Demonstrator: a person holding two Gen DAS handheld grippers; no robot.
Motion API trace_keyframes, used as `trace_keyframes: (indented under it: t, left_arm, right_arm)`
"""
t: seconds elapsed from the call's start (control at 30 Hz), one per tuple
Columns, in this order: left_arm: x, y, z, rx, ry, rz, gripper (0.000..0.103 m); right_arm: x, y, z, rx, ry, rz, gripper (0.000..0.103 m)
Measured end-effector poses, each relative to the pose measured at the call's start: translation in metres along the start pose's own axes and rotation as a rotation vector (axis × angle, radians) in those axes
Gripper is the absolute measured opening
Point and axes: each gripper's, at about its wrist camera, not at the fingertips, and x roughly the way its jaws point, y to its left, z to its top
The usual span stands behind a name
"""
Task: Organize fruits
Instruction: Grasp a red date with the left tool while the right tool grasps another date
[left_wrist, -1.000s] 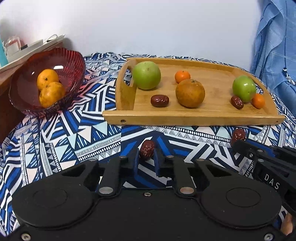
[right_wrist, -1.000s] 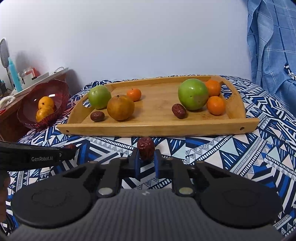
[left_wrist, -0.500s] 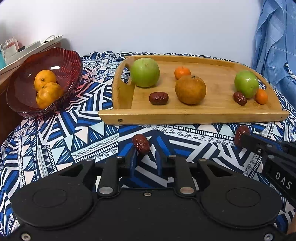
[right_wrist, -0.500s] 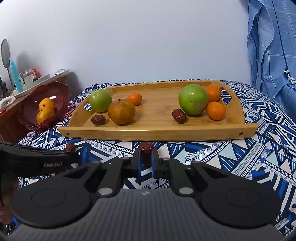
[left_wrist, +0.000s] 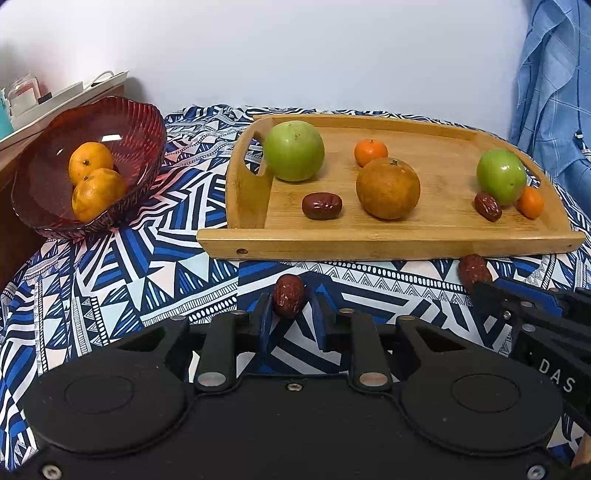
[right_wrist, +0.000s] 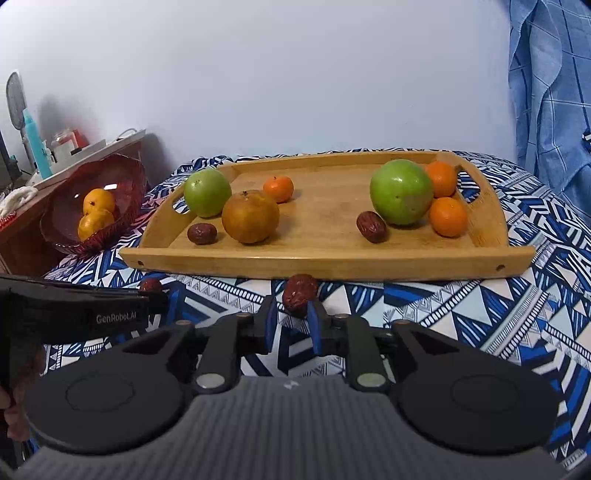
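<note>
1. A red glass bowl (left_wrist: 44, 206) at far left holds two oranges (left_wrist: 94, 181).
2. The left gripper (left_wrist: 290, 314) has its jaws parted, easing open; a red date (left_wrist: 289, 295) sits between them, touching the left pad only.
3. The right gripper (right_wrist: 291, 317) is opening too, a second date (right_wrist: 299, 293) loose between its pads.
4. Behind both, the wooden tray (left_wrist: 369, 245) carries apples, oranges and dates.
</note>
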Motion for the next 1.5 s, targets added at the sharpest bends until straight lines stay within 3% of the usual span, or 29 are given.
trace_keyframes:
  t: [0.33, 0.4, 0.47, 0.87, 0.93, 1.0, 1.13, 1.4, 1.5]
  left_arm:
    - [-0.005, -0.001, 0.004, 0.007, -0.049, 0.02, 0.017]
    - [-0.005, -0.001, 0.003, 0.005, -0.05, 0.022, 0.017]
    - [-0.006, -0.001, 0.003, 0.003, -0.048, 0.019, 0.017]
    - [-0.02, -0.004, 0.009, -0.002, -0.082, 0.005, 0.017]
    - [-0.02, -0.005, 0.009, -0.001, -0.081, 0.002, 0.017]
    - [-0.02, -0.007, 0.009, 0.003, -0.08, 0.0, 0.017]
    - [-0.019, -0.01, 0.007, 0.005, -0.071, -0.007, 0.017]
    - [-0.018, -0.01, 0.008, -0.003, -0.063, -0.019, 0.017]
    - [-0.017, -0.01, 0.009, -0.005, -0.064, -0.02, 0.017]
  right_arm:
    - [0.01, -0.003, 0.004, 0.018, 0.044, 0.038, 0.043]
    - [0.011, -0.005, 0.005, 0.025, 0.044, 0.047, 0.025]
    - [0.011, -0.005, 0.005, 0.028, 0.043, 0.049, 0.019]
    - [0.0, -0.005, 0.011, 0.026, -0.012, 0.049, 0.011]
    - [0.001, -0.008, 0.011, 0.033, -0.002, 0.05, 0.015]
    - [0.005, -0.01, 0.01, 0.047, 0.018, 0.066, 0.028]
    - [0.012, -0.011, 0.008, 0.065, 0.044, 0.082, 0.03]
    - [0.022, -0.011, 0.012, 0.062, 0.05, 0.132, 0.059]
    - [0.026, -0.007, 0.014, 0.035, 0.054, 0.146, 0.06]
